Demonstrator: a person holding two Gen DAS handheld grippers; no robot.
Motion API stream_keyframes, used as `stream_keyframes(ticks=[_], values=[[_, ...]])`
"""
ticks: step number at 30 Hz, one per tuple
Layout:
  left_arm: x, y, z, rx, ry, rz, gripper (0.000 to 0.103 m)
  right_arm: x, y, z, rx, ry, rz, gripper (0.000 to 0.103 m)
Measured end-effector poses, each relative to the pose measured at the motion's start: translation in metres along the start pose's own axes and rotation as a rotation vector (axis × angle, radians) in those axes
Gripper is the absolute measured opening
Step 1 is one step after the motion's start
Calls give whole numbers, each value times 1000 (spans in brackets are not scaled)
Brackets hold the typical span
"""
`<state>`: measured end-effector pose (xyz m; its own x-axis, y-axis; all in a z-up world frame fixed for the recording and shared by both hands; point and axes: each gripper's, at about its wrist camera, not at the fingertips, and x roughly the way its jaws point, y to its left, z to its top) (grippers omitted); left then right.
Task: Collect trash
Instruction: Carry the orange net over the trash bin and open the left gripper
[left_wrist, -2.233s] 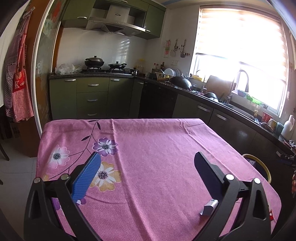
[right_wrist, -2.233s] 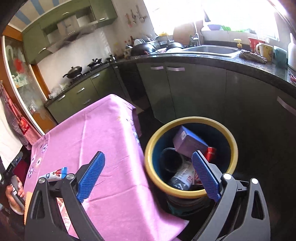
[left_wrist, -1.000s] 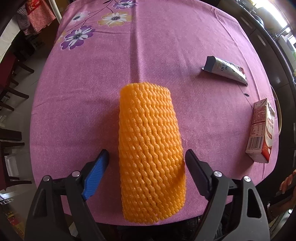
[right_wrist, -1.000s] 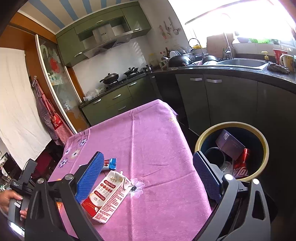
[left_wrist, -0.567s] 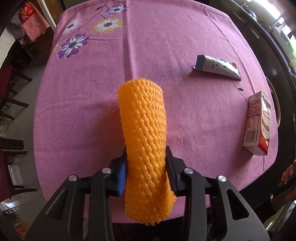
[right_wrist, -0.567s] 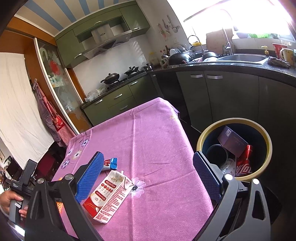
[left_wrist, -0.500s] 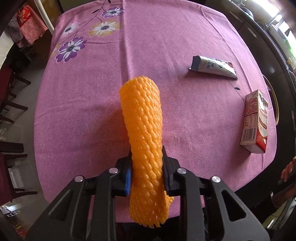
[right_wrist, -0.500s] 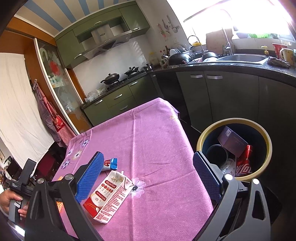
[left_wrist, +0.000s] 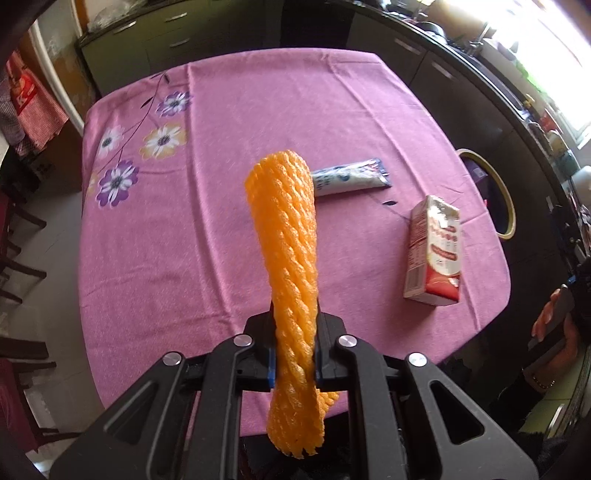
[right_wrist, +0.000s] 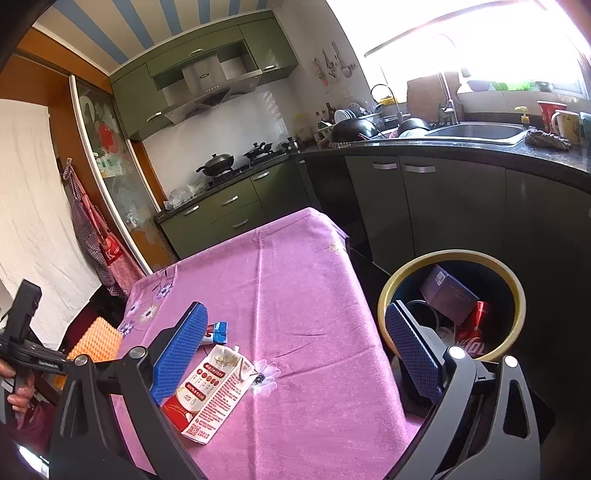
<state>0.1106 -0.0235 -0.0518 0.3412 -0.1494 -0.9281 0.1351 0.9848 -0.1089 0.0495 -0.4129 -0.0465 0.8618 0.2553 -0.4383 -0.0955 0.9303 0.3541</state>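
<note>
An orange foam net sleeve (left_wrist: 286, 229) hangs squeezed between the pads of my left gripper (left_wrist: 295, 325), whose jaws are closing on it, and it is lifted clear of the pink tablecloth (left_wrist: 184, 240). A toothpaste tube (left_wrist: 351, 181) and a red-and-white carton (left_wrist: 434, 254) lie on the cloth beyond it. My right gripper (right_wrist: 295, 314) is open and holds nothing, hovering over the table's near right corner above the carton (right_wrist: 210, 391) and tube (right_wrist: 218, 328). The yellow-rimmed bin (right_wrist: 399, 280) stands on the floor right of the table, and the net (right_wrist: 96, 338) shows at far left.
The bin holds a purple box (right_wrist: 448, 295) and a red can (right_wrist: 472, 332). Green kitchen cabinets (right_wrist: 229, 210) and a dark counter with a sink (right_wrist: 476, 131) run behind and to the right. A hand (left_wrist: 554, 317) shows at the table's right edge. Chairs (left_wrist: 18, 266) stand on the left.
My left gripper shut on the orange foam net, pinching it narrow, and lifted it off the cloth. The right gripper stayed where it was, still open.
</note>
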Motion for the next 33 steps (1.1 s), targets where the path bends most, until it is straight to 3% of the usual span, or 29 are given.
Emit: stream_keyframes(ticks=[7,12,18,23,26,29,31,33], values=[[-17,-99,32,221,-73,-106,13,-42,-35,4,-17,-73,-196,96],[2,-184,61,365,-70,-182,13,-76,-71,3,42,-127,-304,96],[53,-288,98,493,12,-290,13,-92,-104,4,105,-155,-336,96],[94,-376,126,655,-63,-301,14,-101,-126,0,149,-163,-346,96],[125,-409,137,729,-81,-283,15,-107,-137,-3,175,-169,-354,96],[152,-432,140,802,-80,-252,20,-108,-144,-2,196,-171,-360,96],[168,-437,141,830,-68,-240,29,-108,-149,-2,211,-171,-361,96],[176,-437,143,834,-68,-220,46,-109,-153,-3,225,-170,-358,96]])
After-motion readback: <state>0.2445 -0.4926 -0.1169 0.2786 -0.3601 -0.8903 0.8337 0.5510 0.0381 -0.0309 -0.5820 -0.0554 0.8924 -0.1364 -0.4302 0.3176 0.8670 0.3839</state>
